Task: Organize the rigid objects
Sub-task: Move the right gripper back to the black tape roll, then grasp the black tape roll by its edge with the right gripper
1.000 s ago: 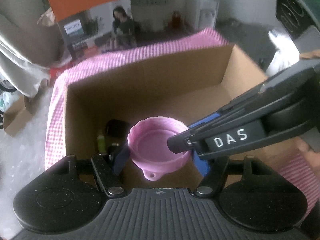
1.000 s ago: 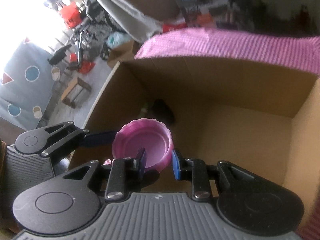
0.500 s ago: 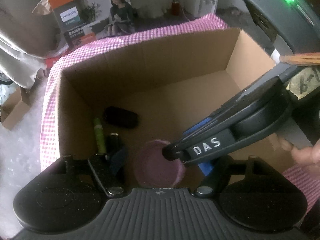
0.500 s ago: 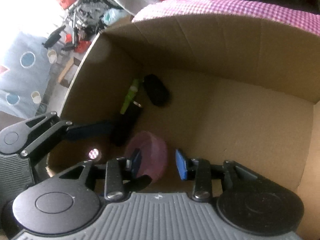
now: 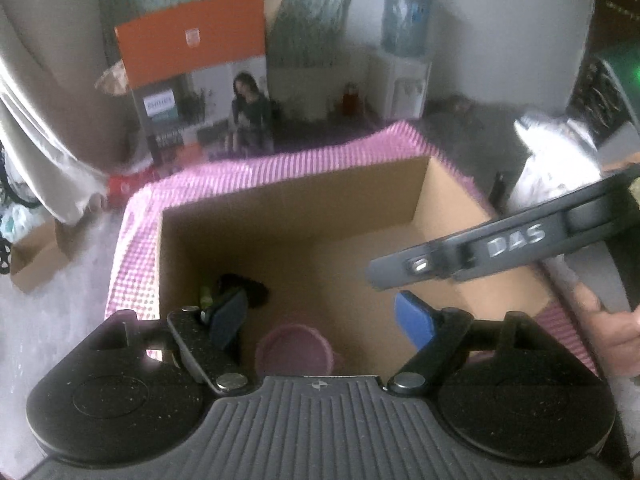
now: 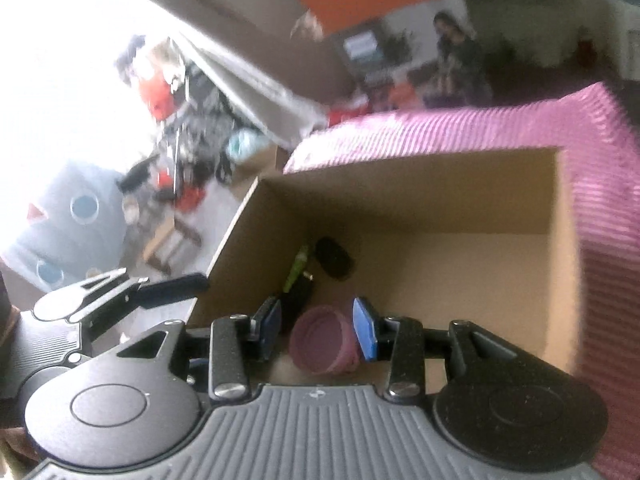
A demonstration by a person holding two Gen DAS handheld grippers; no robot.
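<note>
- Drop-off step judged done: pink cup [image 6: 320, 340] lying on the floor of the cardboard box [image 6: 460, 276], low centre of frame, beside dark items [image 6: 334, 258].
- Left gripper [image 5: 320, 316] just opening, wide apart, nothing between.
- Right gripper [image 6: 316, 326] parted, pads clear of the cup.
- Next, probably: lifting both clear of the box, seeking another rigid object.

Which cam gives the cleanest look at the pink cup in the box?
Right wrist: the pink cup lies on its side on the box floor, mouth and rim visible. Left wrist shows only its upper part, the rest cut off by the gripper body.
</note>
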